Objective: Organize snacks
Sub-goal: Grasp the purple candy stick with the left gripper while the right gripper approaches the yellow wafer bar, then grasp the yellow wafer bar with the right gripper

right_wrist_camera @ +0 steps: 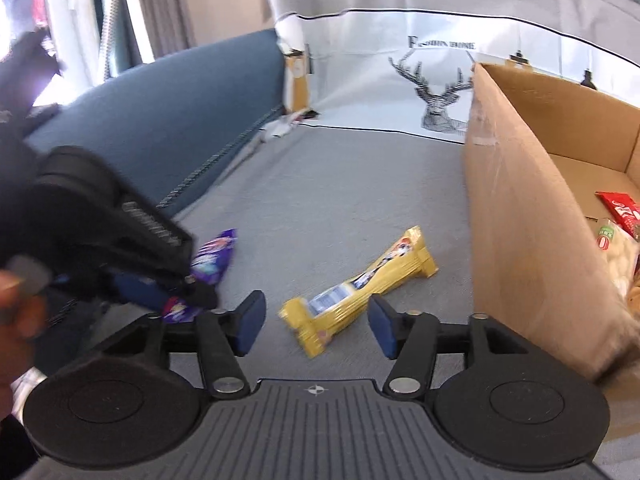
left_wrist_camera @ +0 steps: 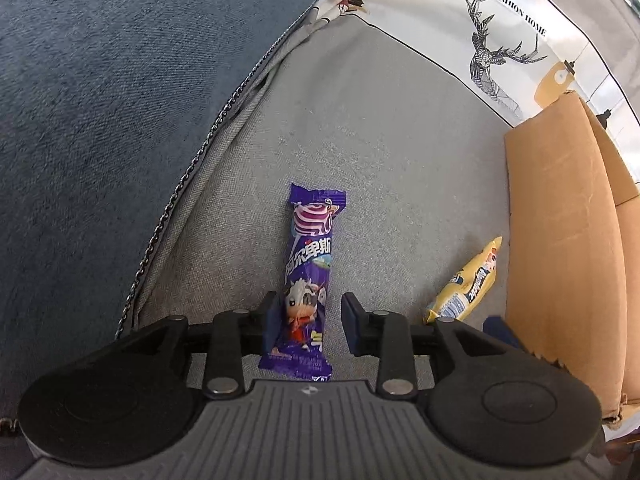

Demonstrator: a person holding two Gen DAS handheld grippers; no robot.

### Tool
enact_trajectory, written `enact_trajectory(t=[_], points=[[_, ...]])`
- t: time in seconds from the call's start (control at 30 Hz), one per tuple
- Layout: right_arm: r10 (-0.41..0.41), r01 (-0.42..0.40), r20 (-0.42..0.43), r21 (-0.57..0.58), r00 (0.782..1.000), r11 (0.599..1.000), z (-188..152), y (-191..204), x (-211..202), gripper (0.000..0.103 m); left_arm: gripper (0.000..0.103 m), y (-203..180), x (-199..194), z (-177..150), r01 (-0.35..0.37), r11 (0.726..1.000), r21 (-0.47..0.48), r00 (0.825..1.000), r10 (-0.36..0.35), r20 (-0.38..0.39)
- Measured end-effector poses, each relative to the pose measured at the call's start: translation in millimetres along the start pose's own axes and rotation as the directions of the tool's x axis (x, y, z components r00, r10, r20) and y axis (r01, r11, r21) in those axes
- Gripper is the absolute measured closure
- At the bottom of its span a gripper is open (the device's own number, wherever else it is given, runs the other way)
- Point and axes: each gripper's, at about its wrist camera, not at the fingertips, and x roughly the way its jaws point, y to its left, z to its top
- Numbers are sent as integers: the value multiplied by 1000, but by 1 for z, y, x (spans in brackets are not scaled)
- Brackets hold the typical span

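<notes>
A purple snack bar [left_wrist_camera: 310, 272] lies lengthwise on the grey cushion [left_wrist_camera: 380, 160]. My left gripper [left_wrist_camera: 310, 320] stands open over its near end; the left pad is at the wrapper's edge and the right pad is clear of it. A yellow snack bar [right_wrist_camera: 360, 284] lies slanted on the same cushion, its near end between the open fingers of my right gripper [right_wrist_camera: 316, 326], untouched. In the right wrist view the left gripper [right_wrist_camera: 180, 300] hangs at the left over the purple bar [right_wrist_camera: 216, 256], held by a hand [right_wrist_camera: 16, 308].
An open cardboard box [right_wrist_camera: 520, 220] stands at the right, with a red packet [right_wrist_camera: 620, 208] and other snacks inside. A white deer-print pillow [right_wrist_camera: 436, 108] leans at the back. The blue sofa arm [left_wrist_camera: 100, 100] rises on the left.
</notes>
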Motion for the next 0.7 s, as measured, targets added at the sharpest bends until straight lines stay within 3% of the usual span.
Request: enact_trajectory(t=[0.1,0.27,0.33,0.4,0.47,0.57,0.7], points=[[-33,34,-6,34,999,999,6,-6,19,38,61,-1,3,1,-7,1000,5,1000,7,-6],[-53,55,-42,55,998,997,8,-9,42,40,61,-3,5,2,-18,1000,8,1000,18,2],[-55,57,-61,40,997,998,6,-8,47,65,61,-4,6,3,-20,1000,12,1000,20,5],[-62,62,-58,-6,996,998,6,-3,46,77,61,-5,7,5,-23,1000,16,1000,23,7],[-36,35,-70,-17,997,999,7,-2,42,77,61,-7,8,5,-25,1000,19,1000,25,9],[-59,54,-74,-75,995,996,9,1,34,77,61,-9,8,3,-32,999,27,999,32,7],[-22,15,-145,-51,989,999,6,-3,34,77,61,-12,9,1,-51,997,60,999,50,10]])
